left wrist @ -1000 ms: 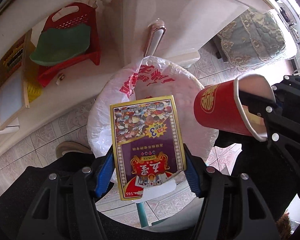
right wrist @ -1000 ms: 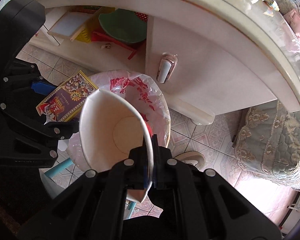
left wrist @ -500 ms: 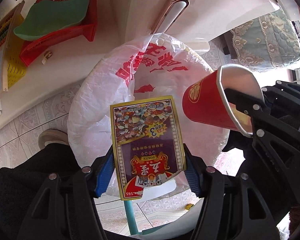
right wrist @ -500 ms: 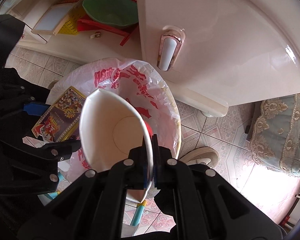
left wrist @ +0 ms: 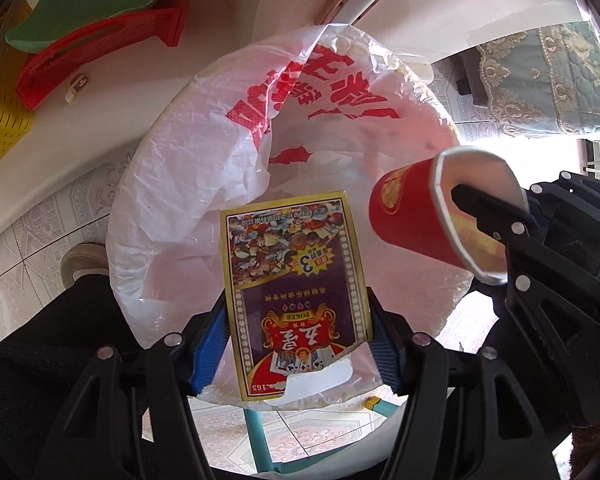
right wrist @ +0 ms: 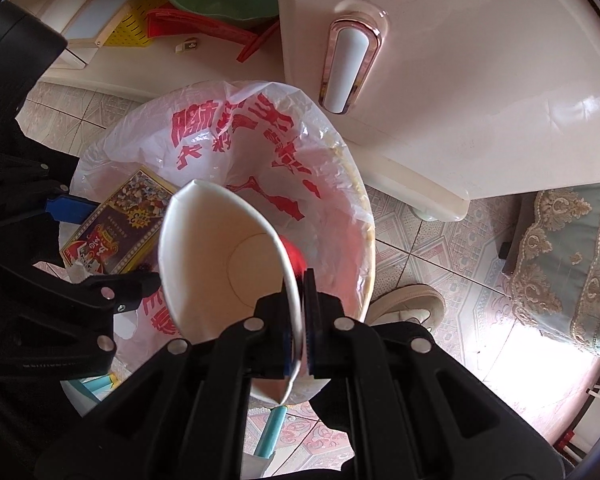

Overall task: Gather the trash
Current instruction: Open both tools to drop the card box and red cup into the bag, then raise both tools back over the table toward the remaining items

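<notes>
**Both pieces of trash poised over the lined bin**

Nearest to us, our left gripper (left wrist: 298,344) has its jaws clamped on the long edges of a flat yellow-bordered cardboard playing-card box (left wrist: 296,300), purple and red on its face, with one corner torn open to white. We hold it by its edges, flat face up, probably so that a simple release lets it drop straight down.

Beside it, our right gripper (right wrist: 300,312) has its jaws pressed together on the wall of a red paper cup with a white inside (right wrist: 224,264); one jaw is inside the rim, the other outside. The pinch squashes the mouth into a pointed oval. The cup seems empty, which is likely why a thin wall grip suffices and why it can lie tilted on its side. In the left wrist view the cup sits just to the right of the card box, apart from it.

Below both items lies the round bin lined with a white plastic bag printed in red characters (left wrist: 204,184), its mouth open and wide. Both things hang above this opening, so we judge the collecting step nearly complete: only the letting go remains. The cup hangs nearer the rim, so it could glance off the edge.

Beyond the bin, a shoe (right wrist: 404,304) rests on the patterned tiled floor (right wrist: 440,240). Farther off stand a cream cabinet with a long glossy handle (right wrist: 348,68) and a red plastic basket holding a green bowl (left wrist: 84,12).
</notes>
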Demonstrator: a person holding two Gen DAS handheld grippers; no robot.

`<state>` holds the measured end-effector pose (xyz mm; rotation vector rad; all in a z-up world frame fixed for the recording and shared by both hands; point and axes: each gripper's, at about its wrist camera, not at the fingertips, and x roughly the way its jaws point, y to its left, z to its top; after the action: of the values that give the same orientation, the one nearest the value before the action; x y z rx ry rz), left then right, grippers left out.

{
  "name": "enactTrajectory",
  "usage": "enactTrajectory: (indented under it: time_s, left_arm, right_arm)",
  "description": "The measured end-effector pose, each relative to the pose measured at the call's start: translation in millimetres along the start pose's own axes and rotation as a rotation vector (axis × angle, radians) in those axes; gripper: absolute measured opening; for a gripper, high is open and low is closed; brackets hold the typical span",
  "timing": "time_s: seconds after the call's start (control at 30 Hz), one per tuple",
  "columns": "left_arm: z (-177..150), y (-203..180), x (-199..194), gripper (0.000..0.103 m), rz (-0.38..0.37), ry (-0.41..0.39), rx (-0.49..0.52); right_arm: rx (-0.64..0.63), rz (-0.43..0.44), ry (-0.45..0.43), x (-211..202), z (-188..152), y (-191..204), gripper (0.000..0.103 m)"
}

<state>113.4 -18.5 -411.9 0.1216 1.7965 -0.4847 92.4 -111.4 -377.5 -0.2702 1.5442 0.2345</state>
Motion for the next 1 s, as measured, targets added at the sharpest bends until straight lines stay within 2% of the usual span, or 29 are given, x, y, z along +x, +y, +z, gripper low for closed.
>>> enactTrajectory:
  time_s: [0.23,0.3,0.33,0.37,0.5,0.73,0.9,1.0]
  left_arm:
    - [1.2,1.1,0.2,0.061,0.004,-0.003,-0.011]
    - [1.9,-0.3,0.1,0.064,0.007,-0.001,-0.004]
    - [2.7,-1.6,0.5,0.066,0.012,0.002,-0.003]
    - [3.0,-2.3,0.7,0.072,0.017,0.004,0.000]
    - [3.7,-5.3,1.2,0.080,0.030,0.003,0.007]
    - [3.8,-3.6,0.9,0.080,0.038,0.002,-0.003]
    - [3.3,-3.3,-2.4,0.080,0.048,-0.007,-0.006]
    - [1.8,-4.4,-4.8,0.080,0.065,-0.013,-0.003]
  right_arm:
    - [0.016,-0.005,-0.005,0.7,-1.1,-2.8,0.005]
    - [0.033,-0.010,-0.010,-0.5,0.2,-5.9,0.015]
    - [0.039,-0.013,-0.020,-1.8,0.7,-7.6,0.029]
    - [0.042,-0.014,-0.028,-3.3,1.1,-8.5,0.033]
    - [0.046,-0.009,-0.028,-4.2,1.9,-9.1,0.033]
    - [0.043,-0.011,-0.019,-2.3,2.5,-7.8,0.034]
    - [0.043,-0.015,-0.023,-3.0,3.4,-6.3,0.044]
    - [0.041,-0.013,-0.025,-4.0,3.1,-6.5,0.044]
